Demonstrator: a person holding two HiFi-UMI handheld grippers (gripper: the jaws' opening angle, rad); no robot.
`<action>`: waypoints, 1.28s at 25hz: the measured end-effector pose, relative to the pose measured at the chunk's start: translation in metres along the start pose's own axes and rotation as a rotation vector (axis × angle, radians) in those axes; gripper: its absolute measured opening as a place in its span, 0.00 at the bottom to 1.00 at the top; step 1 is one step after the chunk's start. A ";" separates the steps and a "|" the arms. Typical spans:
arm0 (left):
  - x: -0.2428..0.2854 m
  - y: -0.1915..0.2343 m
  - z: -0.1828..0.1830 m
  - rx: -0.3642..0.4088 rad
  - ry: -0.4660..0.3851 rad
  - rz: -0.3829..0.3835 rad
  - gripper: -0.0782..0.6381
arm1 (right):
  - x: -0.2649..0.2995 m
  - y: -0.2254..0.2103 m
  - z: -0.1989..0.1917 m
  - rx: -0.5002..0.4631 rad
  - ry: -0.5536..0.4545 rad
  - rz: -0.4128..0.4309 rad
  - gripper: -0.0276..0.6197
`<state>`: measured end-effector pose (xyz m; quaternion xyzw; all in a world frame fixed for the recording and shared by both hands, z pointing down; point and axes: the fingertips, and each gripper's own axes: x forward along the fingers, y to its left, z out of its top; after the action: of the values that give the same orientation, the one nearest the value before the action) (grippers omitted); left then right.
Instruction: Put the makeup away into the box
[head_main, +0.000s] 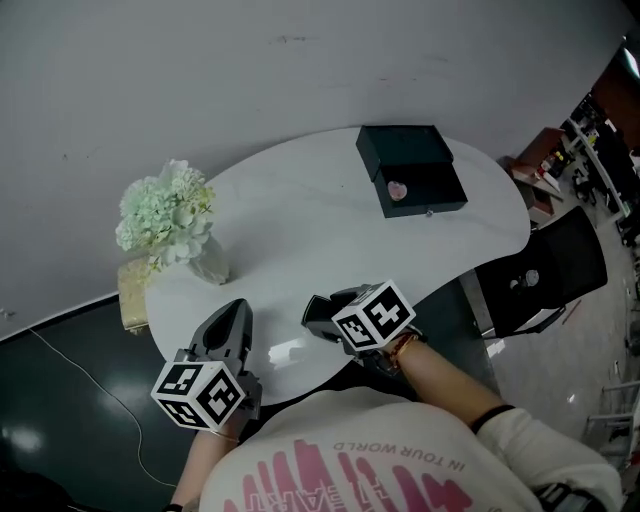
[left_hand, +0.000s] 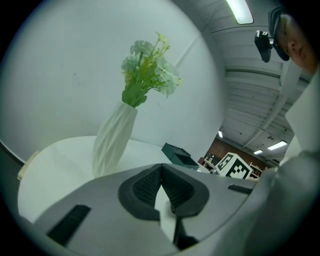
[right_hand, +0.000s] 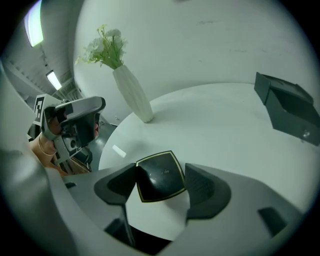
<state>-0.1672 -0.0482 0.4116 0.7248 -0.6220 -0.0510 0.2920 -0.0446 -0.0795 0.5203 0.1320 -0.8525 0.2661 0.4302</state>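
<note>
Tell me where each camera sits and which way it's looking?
Head view: on the person's head, looking steeply down at the white table, open black box and flower vase; both forearms, left tongs and right tongs show.
Left gripper view: rides the left tongs, looking almost level across the table at the vase; they're shut and empty.
Right gripper view: rides the right tongs, tilted down at the table, holding the black compact.
Shared: both gripper views see vase, box and each other's tongs.

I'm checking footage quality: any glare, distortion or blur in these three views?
Head view: sharp, with a bright reflection on the table. Left gripper view: strong fisheye bend, dark corners, and the ceiling light is blown out. Right gripper view: same bend, with a sheen on the black compact.
</note>
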 end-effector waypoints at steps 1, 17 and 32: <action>0.004 -0.004 -0.001 -0.001 0.006 -0.007 0.11 | -0.006 -0.004 0.002 0.013 -0.019 -0.003 0.52; 0.127 -0.088 0.006 -0.016 0.009 -0.040 0.11 | -0.095 -0.115 0.043 0.118 -0.159 0.060 0.52; 0.228 -0.150 0.012 0.009 -0.035 -0.004 0.11 | -0.154 -0.232 0.078 0.049 -0.235 0.065 0.52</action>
<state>0.0089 -0.2566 0.3943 0.7265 -0.6256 -0.0613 0.2776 0.1007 -0.3148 0.4376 0.1451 -0.8940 0.2835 0.3151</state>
